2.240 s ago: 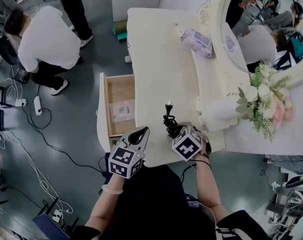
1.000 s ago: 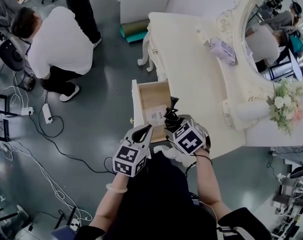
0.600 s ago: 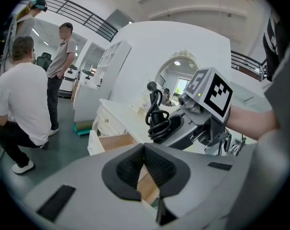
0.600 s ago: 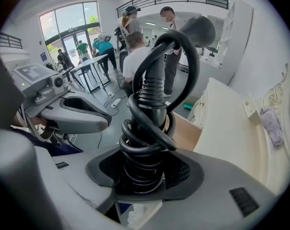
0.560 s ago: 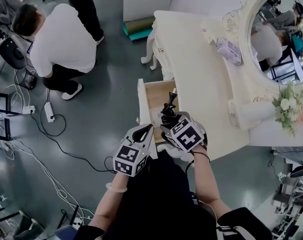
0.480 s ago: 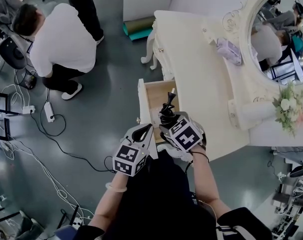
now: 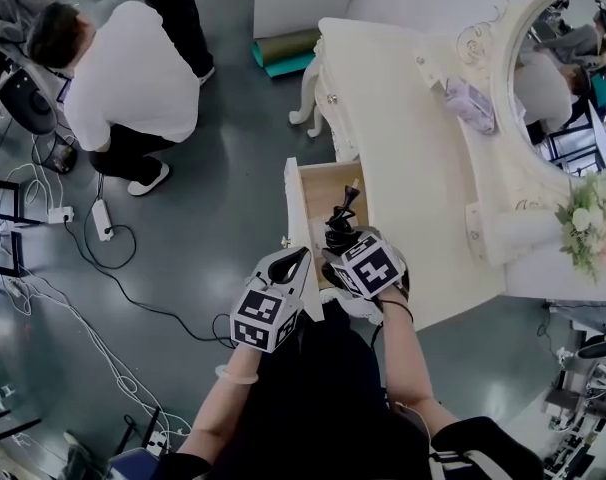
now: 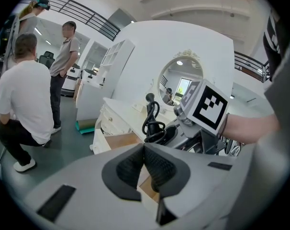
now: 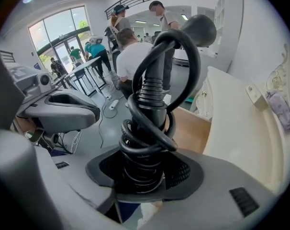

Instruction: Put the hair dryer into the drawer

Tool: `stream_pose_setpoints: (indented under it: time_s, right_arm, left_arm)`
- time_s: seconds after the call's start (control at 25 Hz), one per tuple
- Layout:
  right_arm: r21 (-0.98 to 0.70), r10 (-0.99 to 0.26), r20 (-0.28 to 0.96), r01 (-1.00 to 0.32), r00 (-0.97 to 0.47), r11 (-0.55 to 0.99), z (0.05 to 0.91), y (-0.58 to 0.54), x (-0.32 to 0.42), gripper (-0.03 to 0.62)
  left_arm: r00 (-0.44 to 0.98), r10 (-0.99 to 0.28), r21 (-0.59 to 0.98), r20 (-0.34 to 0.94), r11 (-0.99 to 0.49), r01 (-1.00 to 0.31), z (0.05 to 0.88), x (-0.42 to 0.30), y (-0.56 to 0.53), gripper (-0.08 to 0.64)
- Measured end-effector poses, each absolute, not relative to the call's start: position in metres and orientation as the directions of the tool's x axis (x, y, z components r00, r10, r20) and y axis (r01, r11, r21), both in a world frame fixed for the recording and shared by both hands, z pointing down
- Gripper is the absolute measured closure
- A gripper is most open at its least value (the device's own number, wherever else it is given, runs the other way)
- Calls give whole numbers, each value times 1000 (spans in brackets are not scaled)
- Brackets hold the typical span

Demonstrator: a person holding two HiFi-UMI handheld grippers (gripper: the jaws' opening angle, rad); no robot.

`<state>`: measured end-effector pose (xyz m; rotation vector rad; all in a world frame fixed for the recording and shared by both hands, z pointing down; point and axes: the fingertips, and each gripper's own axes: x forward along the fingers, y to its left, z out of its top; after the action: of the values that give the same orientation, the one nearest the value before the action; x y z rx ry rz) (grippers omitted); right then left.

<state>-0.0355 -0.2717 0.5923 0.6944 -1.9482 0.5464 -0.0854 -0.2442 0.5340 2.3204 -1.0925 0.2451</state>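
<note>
- the right gripper [image 7: 339, 255], just below the middle of the head view, has its fingers [image 9: 183, 172] pinching the hair dryer [image 7: 340, 230] by a black handle wound round with its own cord.
- in the right gripper view the hair dryer [image 9: 150, 123] stands up from between the dark pads, with coils of cord stacked at the bottom and one loop arching over the top of the frame.
- the hair dryer is held over the near end of the open drawer [image 7: 326, 181]; i cannot tell whether it touches the wood.
- the drawer sticks out from the left side of the cream dressing table, and its tabletop [image 7: 403, 118] runs up towards the upper right.
- the left gripper [image 7: 289, 264] sits just left of the right one, beside the drawer's front. its fingers [image 8: 160, 169] are pressed together at the tips with nothing between them.
- in the left gripper view the hair dryer [image 8: 152, 123] and the right gripper's marker cube [image 8: 206, 107] show just above the closed tips, and the drawer [image 8: 120, 140] lies behind them.
- a round mirror [image 7: 563, 68] fills the upper right corner, with a purple packet [image 7: 470, 103] lying on the tabletop beside it and flowers [image 7: 593, 223] at the right edge.
- a person in a white shirt [image 7: 123, 68] crouches on the floor at upper left, with cables [image 7: 83, 268] trailing below.
</note>
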Motion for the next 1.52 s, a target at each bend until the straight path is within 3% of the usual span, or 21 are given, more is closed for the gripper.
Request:
stream_pose_setpoints:
  time_s: [0.88,1.24,1.52]
  right_arm:
    - [-139,-157,946,-792,-284,595,671,-290,-23,360]
    - [-193,-83,954,-805,-287,561,698,-297,-26,360]
    - [-227,-101,943,-837,-316,499,707,-311,-29,360]
  left_arm:
    - [651,-613,430,447,-491,-758,569,-86,-263,566]
    - [631,-624,432,460,-463,-774,575,-98,-271,566]
    - [621,-631,437,465,-447,-781,577,-103,-271,566]
